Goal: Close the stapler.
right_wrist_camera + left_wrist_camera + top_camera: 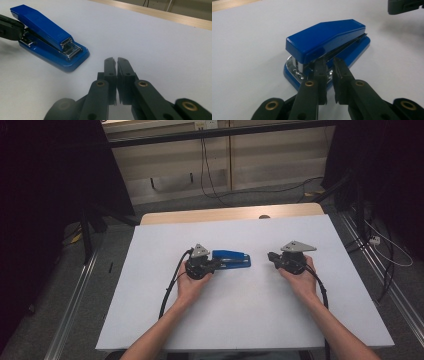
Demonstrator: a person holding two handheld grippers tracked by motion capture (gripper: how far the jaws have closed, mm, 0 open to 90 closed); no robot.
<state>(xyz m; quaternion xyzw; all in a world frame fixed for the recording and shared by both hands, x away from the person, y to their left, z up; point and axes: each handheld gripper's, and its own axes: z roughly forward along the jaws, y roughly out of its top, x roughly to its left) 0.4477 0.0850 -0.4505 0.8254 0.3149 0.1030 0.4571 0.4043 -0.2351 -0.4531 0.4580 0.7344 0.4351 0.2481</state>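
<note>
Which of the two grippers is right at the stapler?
The left gripper: its jaw tips reach the hinge end of the blue stapler. The right gripper rests apart on the bare white table, jaws together.

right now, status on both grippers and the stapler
Left gripper nearly shut, tips at blue stapler hinge end. Right gripper shut, holding nothing, apart from stapler. White table otherwise bare.

my left gripper (329, 62) up against the back end of a blue stapler (329, 42), jaws nearly closed with a slim gap, white table (249, 50) underneath
</note>
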